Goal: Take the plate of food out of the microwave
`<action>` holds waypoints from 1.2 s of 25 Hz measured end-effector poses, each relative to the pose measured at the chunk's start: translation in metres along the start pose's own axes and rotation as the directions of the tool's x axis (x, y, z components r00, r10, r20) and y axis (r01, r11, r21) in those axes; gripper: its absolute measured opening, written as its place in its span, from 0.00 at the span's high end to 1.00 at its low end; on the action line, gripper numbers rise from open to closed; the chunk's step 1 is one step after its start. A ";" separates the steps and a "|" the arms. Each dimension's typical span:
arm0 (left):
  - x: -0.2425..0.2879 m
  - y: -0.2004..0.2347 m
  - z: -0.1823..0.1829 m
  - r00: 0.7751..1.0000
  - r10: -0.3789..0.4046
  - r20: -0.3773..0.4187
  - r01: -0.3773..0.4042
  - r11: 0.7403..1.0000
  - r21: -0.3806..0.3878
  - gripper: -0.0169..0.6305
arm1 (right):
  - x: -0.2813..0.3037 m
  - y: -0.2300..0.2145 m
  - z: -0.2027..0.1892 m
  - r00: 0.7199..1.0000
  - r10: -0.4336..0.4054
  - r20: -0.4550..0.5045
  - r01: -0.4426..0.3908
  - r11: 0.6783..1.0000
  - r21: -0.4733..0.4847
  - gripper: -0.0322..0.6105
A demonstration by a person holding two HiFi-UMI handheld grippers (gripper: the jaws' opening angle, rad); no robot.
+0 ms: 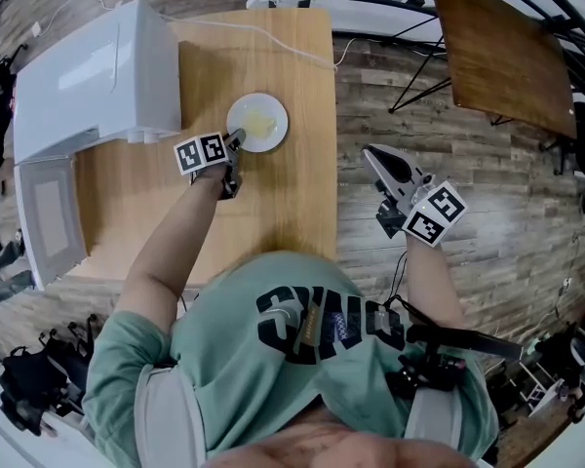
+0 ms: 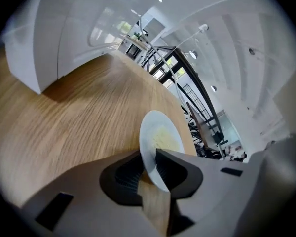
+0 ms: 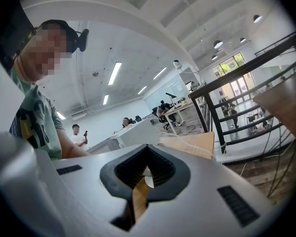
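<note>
A white plate (image 1: 257, 123) with pale yellow food lies flat on the wooden table (image 1: 283, 203), to the right of the white microwave (image 1: 88, 66). My left gripper (image 1: 236, 142) reaches to the plate's near left rim. In the left gripper view the plate (image 2: 160, 135) has its rim between the jaws of the left gripper (image 2: 150, 169). The jaws stand slightly apart, and a sliver of wood shows beside the rim, so they are open. My right gripper (image 1: 369, 152) hangs beyond the table's right edge over the floor, shut and empty, as the right gripper view (image 3: 147, 174) also shows.
The microwave's door (image 1: 49, 213) hangs open toward the table's front left. A white cable (image 1: 273, 39) runs across the back of the table. A dark brown tabletop (image 1: 497, 57) on black legs stands at the back right. People sit at desks in the distance.
</note>
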State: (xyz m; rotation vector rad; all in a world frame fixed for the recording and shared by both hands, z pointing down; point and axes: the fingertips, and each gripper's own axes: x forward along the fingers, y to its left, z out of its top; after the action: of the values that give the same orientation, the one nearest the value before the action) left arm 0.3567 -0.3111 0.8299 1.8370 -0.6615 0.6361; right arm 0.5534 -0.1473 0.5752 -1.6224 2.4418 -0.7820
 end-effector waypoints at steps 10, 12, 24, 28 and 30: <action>0.000 0.007 0.000 0.986 0.166 0.024 -0.167 0.958 0.231 0.79 | 0.001 0.004 0.001 1.000 -0.003 -0.009 0.003 1.000 -0.016 0.94; -0.002 0.010 0.000 0.981 0.188 0.039 -0.191 0.939 0.286 0.77 | 0.000 0.005 0.002 1.000 -0.006 -0.009 0.006 1.000 -0.019 0.94; -0.037 0.022 0.011 0.985 0.094 0.145 -0.135 0.943 0.304 0.77 | 0.005 0.024 0.002 1.000 -0.020 0.000 0.020 0.999 -0.045 0.94; -0.069 0.014 0.018 0.983 -0.017 0.183 -0.028 0.970 0.242 0.77 | 0.016 0.038 0.010 1.000 -0.004 0.005 0.004 0.998 -0.056 0.94; -0.080 0.007 0.019 0.978 -0.056 0.199 0.007 0.972 0.236 0.77 | 0.014 0.042 0.014 1.000 -0.002 0.010 0.003 0.998 -0.059 0.94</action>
State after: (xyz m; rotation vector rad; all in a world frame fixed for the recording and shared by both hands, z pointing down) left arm 0.2977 -0.3189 0.7727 2.1496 -0.7137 0.5257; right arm 0.5184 -0.1521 0.5458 -1.6457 2.4786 -0.7071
